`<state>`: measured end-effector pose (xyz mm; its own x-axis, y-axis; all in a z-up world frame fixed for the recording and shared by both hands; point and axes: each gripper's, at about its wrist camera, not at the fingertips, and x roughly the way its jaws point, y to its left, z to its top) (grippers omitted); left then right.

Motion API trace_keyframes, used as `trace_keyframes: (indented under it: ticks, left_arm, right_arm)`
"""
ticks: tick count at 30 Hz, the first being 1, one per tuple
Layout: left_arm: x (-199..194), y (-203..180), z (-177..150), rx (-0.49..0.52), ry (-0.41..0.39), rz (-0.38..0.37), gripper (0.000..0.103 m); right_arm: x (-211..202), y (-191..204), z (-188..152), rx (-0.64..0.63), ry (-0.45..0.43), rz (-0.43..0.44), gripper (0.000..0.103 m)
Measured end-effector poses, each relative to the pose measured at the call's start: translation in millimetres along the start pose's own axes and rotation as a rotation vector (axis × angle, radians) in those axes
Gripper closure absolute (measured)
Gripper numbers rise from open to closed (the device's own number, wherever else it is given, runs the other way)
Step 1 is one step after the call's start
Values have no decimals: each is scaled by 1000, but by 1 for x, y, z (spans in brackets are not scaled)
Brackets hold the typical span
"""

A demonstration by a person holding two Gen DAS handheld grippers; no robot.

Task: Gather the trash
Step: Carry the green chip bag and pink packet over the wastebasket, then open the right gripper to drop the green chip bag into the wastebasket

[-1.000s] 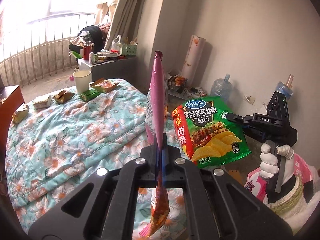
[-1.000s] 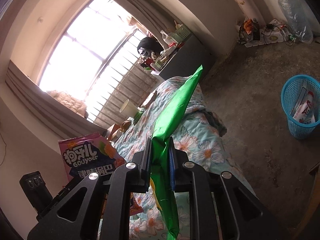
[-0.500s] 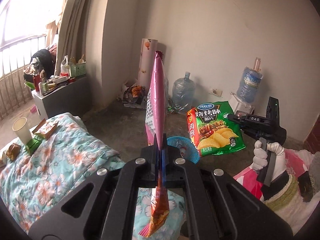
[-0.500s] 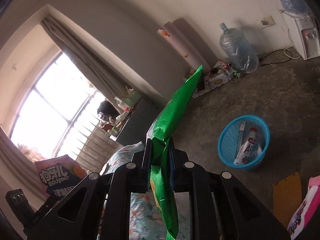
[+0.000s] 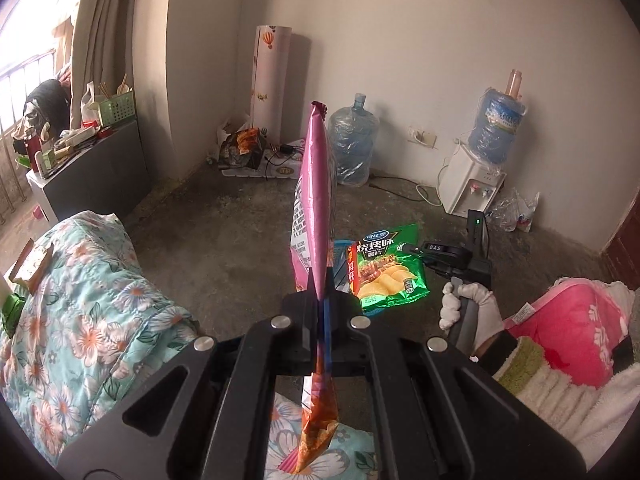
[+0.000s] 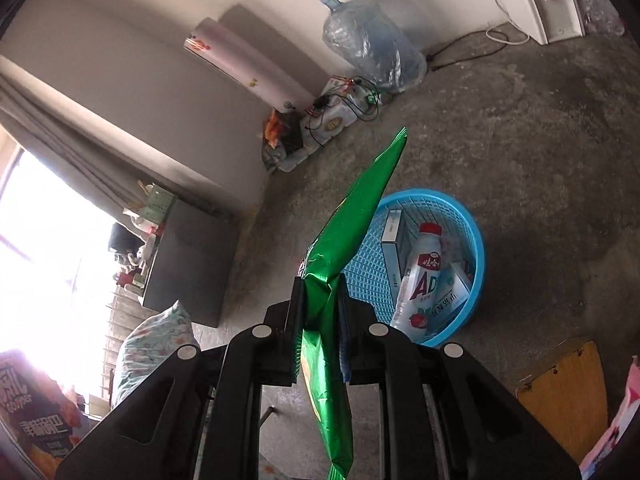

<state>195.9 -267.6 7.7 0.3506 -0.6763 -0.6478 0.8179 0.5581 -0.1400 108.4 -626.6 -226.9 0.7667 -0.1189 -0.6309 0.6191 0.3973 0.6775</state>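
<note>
While left gripper (image 5: 320,300) jaws pinch pink bag (image 5: 314,200) | right gripper (image 6: 320,308) jaws pinch green bag (image 6: 352,220) edge-on

We see daylight flooding from the tall bright window (image 6: 44,248), blown out white; walls beside it bend with fisheye distortion.

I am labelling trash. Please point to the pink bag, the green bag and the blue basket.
pink bag (image 5: 314,184), left wrist view, upper edge-on side
green bag (image 6: 352,220), right wrist view, upper panel
blue basket (image 6: 478,248), right wrist view, right rim
</note>
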Motion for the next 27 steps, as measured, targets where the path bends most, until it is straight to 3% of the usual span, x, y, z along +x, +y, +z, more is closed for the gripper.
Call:
trace_keyframes:
  ticks: [5,10,13,23,27]
  left_arm:
    - [31,7,7,4,50,9,103]
    - [62,1,18,21,95,-5,103]
    - [85,-9,28,37,127,-35,103]
    - [200,-47,57,-15,260,-182,103]
    - [251,-84,55,97,282,-160,103]
  right_arm:
    - [77,-33,7,15,50,-58,85]
    - [135,-79,0,36,166,-303,71]
    - [123,-94,-2,71,130,-330,56]
    - [23,-118,-17,206,-135,-251,55]
    - [-6,-131,-32,301,-160,-233,54]
